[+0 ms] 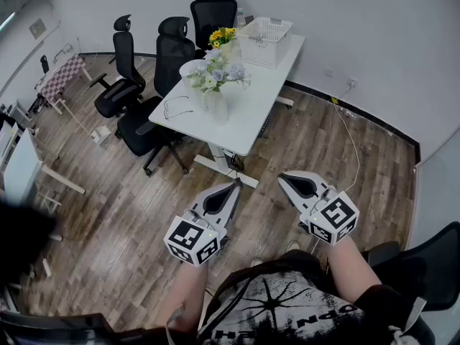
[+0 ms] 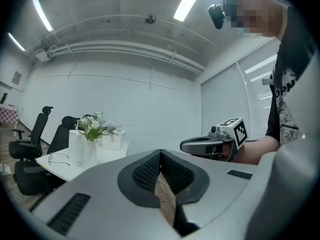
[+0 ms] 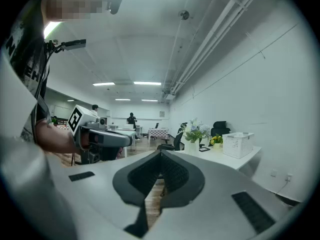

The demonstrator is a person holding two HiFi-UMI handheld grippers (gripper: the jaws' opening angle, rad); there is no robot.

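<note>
Hanging at waist height over the wooden floor (image 1: pixel 323 149), the left gripper (image 1: pixel 236 184) and the right gripper (image 1: pixel 282 178) point forward side by side with a clear space between them. Each has its jaws closed tip to tip on nothing, and only floor shows through the slot behind the tips in its own gripper view. The nearest furniture is the white table (image 1: pixel 251 121), straight ahead and a little to the left, well apart from both. Its long axis runs away from the person, and its near short end faces the left gripper, the closer of the two. On that near half stand a vase of pale flowers (image 1: pixel 218 106) and, beside it, a pair of glasses (image 1: pixel 175 108); a white basket (image 1: pixel 264 42) and yellow flowers (image 1: pixel 221 36) sit at the far end. Black office chairs (image 1: pixel 144 124) crowd the table's left side, a cable (image 1: pixel 352 131) trails over the floor to the right, and strip lights (image 2: pixel 189 1) run along the ceiling of a white-walled office
</note>
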